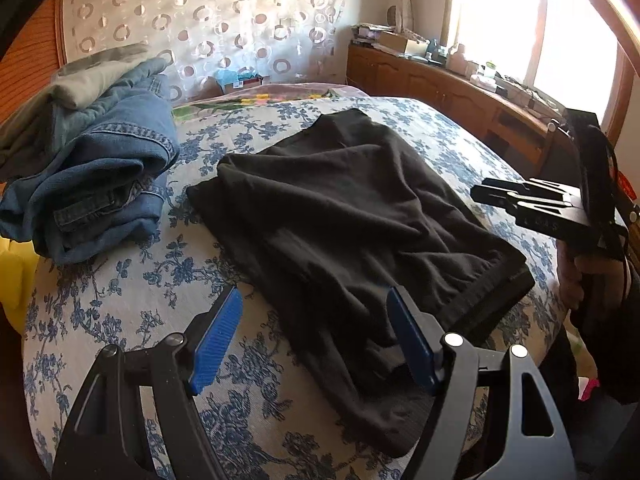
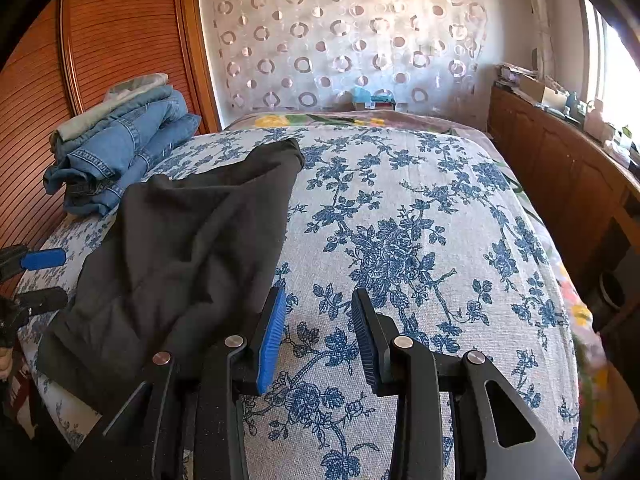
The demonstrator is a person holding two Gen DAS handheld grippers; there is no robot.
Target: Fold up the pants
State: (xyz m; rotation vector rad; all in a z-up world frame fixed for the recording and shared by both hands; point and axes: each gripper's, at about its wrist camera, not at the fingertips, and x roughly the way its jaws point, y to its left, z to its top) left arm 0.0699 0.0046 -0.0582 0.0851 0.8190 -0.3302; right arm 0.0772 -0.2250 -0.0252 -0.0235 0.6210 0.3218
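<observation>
Soft, creased black pants (image 1: 352, 216) lie roughly folded on the floral woven bedspread (image 2: 420, 216), both the left gripper (image 1: 316, 340) and right gripper (image 2: 318, 336) spread wide, empty.

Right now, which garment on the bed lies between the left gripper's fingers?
The black pants, spread loosely on the floral bedspread, reaching in between the open left gripper. The blue jeans sit stacked apart, far left.

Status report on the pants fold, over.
Left gripper open, empty. Right gripper open, empty. Black pants lie folded, rumpled, on the bed. Jeans stack sits apart, not blocking.
</observation>
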